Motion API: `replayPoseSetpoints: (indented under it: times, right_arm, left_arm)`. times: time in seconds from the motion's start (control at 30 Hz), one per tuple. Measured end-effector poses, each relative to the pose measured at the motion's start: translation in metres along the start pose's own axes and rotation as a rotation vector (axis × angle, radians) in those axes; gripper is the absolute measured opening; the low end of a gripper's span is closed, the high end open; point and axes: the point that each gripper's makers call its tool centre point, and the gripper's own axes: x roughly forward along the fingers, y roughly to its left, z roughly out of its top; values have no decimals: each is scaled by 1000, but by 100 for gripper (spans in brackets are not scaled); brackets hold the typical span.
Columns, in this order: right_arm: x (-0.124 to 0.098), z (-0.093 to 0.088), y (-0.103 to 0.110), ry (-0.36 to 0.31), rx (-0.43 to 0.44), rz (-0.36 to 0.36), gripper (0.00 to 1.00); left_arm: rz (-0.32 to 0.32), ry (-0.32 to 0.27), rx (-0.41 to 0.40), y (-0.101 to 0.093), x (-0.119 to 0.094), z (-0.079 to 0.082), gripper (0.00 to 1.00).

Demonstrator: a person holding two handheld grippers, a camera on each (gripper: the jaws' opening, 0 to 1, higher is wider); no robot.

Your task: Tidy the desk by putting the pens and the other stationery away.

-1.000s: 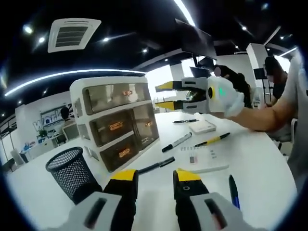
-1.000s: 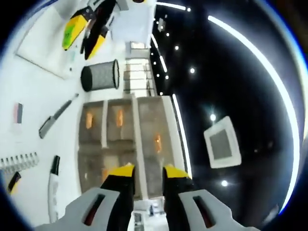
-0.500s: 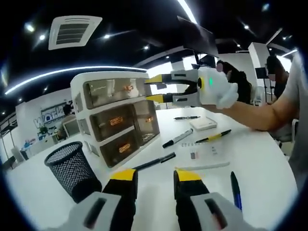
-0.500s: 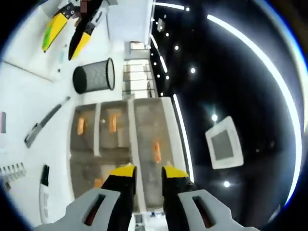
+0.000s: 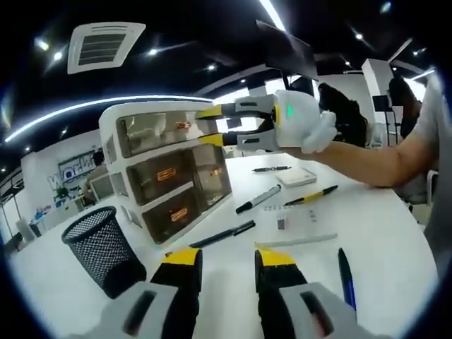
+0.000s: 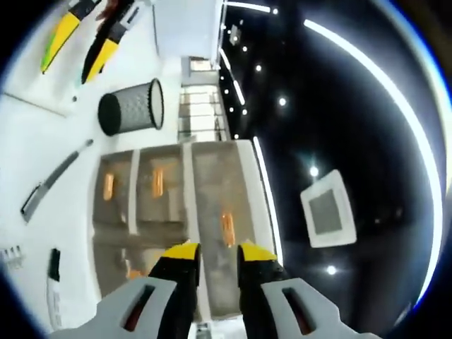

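The right gripper [image 5: 210, 126], jaws spread and empty, reaches the top drawer [image 5: 157, 131] of a white drawer unit [image 6: 180, 205]; the left gripper [image 5: 227, 256] hovers spread, pens [image 5: 219, 236] lying at 12 o'clock, mesh pen cup [image 5: 99, 247] at 9.

An open office under a dark ceiling [image 5: 183, 28], lit by strip lights [image 5: 92, 109], a ceiling vent [image 5: 104, 46] overhead, beyond a white tabletop [image 5: 381, 240].
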Motion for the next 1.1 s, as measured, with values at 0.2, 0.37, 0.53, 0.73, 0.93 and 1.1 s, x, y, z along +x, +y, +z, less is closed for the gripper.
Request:
replayPoseSetpoints:
  times: [0.2,0.37,0.53,0.73,0.93,1.1]
  right_arm:
    - [9,7,1,-14,-23,-2,19]
    - [10,11,-4,-21,-35,-14,18]
    - [17,11,-1,-29,-37,-11,17]
    - [21,15,1,-48,-64,-20,17]
    - [28,19,-2,-58,-80,-20,17]
    - [27,20,-1,-79,-119,-15,16]
  left_arm:
    - [4,-10,-37,6,-2,1,30]
    - [-1,-9,-38,4,-2,1,30]
    - [-6,-16,-33,2,-3,4,30]
    - [19,9,-30,11,-4,-5,30]
    - [12,24,-8,7,-2,-8,30]
    - [7,22,-1,4,-1,-6,30]
